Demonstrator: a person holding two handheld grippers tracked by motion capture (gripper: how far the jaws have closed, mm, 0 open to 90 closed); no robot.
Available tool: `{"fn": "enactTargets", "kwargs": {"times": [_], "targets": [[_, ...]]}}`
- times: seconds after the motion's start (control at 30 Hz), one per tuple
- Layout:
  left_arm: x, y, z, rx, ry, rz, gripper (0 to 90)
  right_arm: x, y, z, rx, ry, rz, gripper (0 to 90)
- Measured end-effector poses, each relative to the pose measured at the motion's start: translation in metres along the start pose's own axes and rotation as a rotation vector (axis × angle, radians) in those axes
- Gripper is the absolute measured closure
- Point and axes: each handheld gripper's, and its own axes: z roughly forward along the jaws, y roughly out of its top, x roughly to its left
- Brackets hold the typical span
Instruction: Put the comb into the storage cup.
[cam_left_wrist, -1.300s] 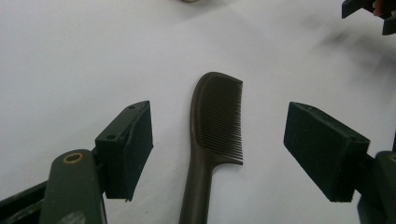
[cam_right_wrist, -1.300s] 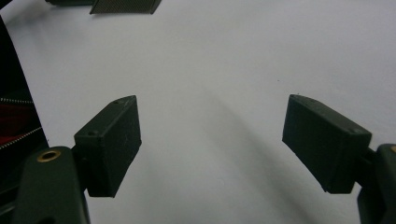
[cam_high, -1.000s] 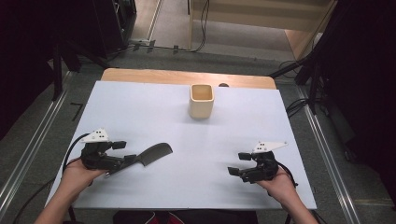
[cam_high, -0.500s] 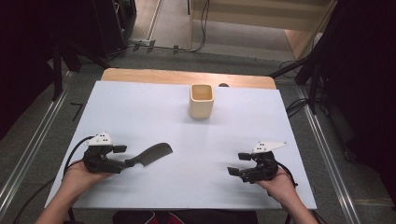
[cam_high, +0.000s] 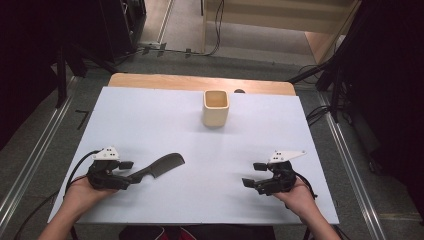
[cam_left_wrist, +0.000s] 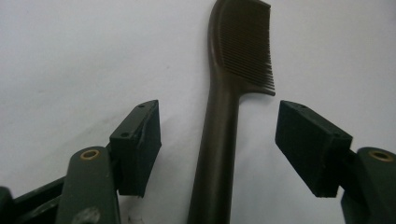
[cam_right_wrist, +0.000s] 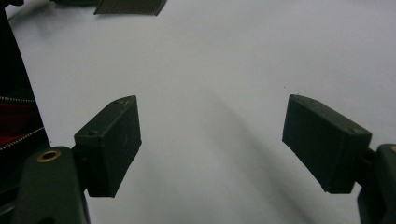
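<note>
Dark brown plastic comb (cam_left_wrist: 223, 140) lay flat on white surface (cam_high: 225, 150), handle between left gripper (cam_high: 131, 172) fingers (cam_left_wrist: 136, 147), wide apart, just closing, not touching. Probably light, stiff, slippery; grab handle.

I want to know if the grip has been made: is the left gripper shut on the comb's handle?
No, open. The left gripper straddles the comb handle with gaps on both sides, though its fingers have just been closing.

Table (cam_high: 150, 80): wooden top under a white sheet (cam_high: 200, 200). On the sheet: dark brown comb (cam_high: 162, 166), handle between the left tongs' jaws; beige square cup (cam_high: 216, 107), well beyond both tongs, near the far edge.
</note>
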Motion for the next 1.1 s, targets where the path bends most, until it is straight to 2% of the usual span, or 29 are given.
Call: {"fn": "enactTargets", "kwargs": {"times": [0.23,0.43,0.5,0.7,0.87,1.1], "targets": [[-0.003,-0.007,0.000,0.014,0.027,0.040,37.8,0.000,0.003,0.003,0.003,0.002,-0.008,17.6],[-0.005,-0.012,0.000,-0.007,0.051,0.064,43.0,0.000,0.005,0.004,0.004,0.006,-0.014,17.7],[-0.006,-0.012,-0.001,-0.004,0.056,0.064,43.7,0.000,0.005,0.005,0.002,0.007,-0.016,17.7],[-0.009,-0.016,-0.003,-0.002,0.082,0.099,51.6,0.000,0.005,0.005,0.000,0.009,-0.015,17.6],[-0.014,-0.018,-0.002,-0.001,0.131,0.128,58.3,0.000,0.006,0.006,0.003,0.009,-0.018,17.7],[-0.016,-0.019,-0.002,-0.009,0.146,0.122,67.2,-0.001,0.007,0.007,0.003,0.011,-0.018,17.7]]}}
